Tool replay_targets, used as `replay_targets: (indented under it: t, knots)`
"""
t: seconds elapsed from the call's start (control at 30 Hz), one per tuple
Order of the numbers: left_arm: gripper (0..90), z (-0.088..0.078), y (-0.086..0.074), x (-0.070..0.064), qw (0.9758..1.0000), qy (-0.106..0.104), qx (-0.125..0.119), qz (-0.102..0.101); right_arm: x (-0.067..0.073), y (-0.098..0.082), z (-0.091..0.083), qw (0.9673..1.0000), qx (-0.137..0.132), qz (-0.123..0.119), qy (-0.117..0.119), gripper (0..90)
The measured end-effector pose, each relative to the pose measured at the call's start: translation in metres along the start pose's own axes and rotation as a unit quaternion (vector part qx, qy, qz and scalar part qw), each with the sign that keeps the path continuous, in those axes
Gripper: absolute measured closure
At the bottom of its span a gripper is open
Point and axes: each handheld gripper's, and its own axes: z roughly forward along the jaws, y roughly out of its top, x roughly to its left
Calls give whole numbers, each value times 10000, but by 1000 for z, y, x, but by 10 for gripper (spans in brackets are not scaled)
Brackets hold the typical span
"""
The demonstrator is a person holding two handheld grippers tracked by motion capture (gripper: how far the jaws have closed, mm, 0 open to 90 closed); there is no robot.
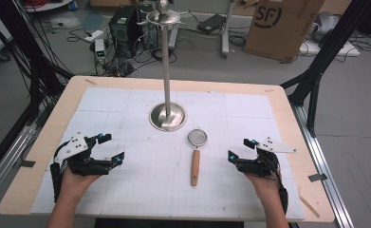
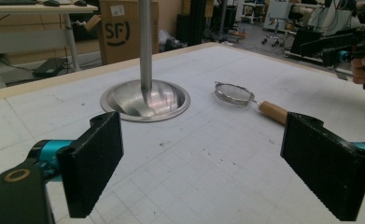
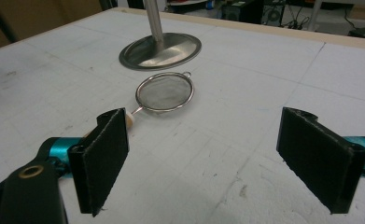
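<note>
Strainer (image 1: 198, 138) with its wooden handle (image 1: 195, 167) lies flat on the white mat (image 1: 126, 190), just in front of the steel stand's base (image 1: 168, 117), between my two grippers and apart from both. My left gripper (image 1: 110, 147) stands with jaws wide apart, nothing between them; my right gripper (image 1: 240, 148) likewise gapes fully, empty. From above I see the stand's pole (image 1: 166, 71) rise to a hooked top (image 1: 163, 18). My left gripper's camera catches the mesh bowl (image 2: 235, 93) side-on beyond the base; my right one looks down into it (image 3: 164, 91). Past the table (image 1: 287, 118), beyond the stand, sit a cardboard box (image 1: 280, 23) and cables on a grey floor.
</note>
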Motion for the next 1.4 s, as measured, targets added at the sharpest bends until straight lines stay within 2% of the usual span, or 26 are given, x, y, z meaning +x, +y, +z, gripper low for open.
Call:
replay_targets:
  t: [0.17,0.33,0.4,0.57,0.83,1.4]
  knots:
    - [137,0,-1,2,10000,47,66,28,1,-2,0,9999,89,44,9,151]
    - [136,-1,0,1,10000,2,25,52,7,0,0,9998,4,-191,11,151]
    - [137,-2,0,1,10000,-6,50,63,8,0,0,9998,-10,-197,40,151]
    - [136,-2,0,1,10000,-10,29,74,9,0,4,9998,76,-163,70,151]
    - [137,-1,0,0,9999,-2,78,107,6,0,1,10000,16,-42,75,151]
    - [137,-1,0,0,9999,13,84,98,5,-1,0,10000,35,-49,12,151]
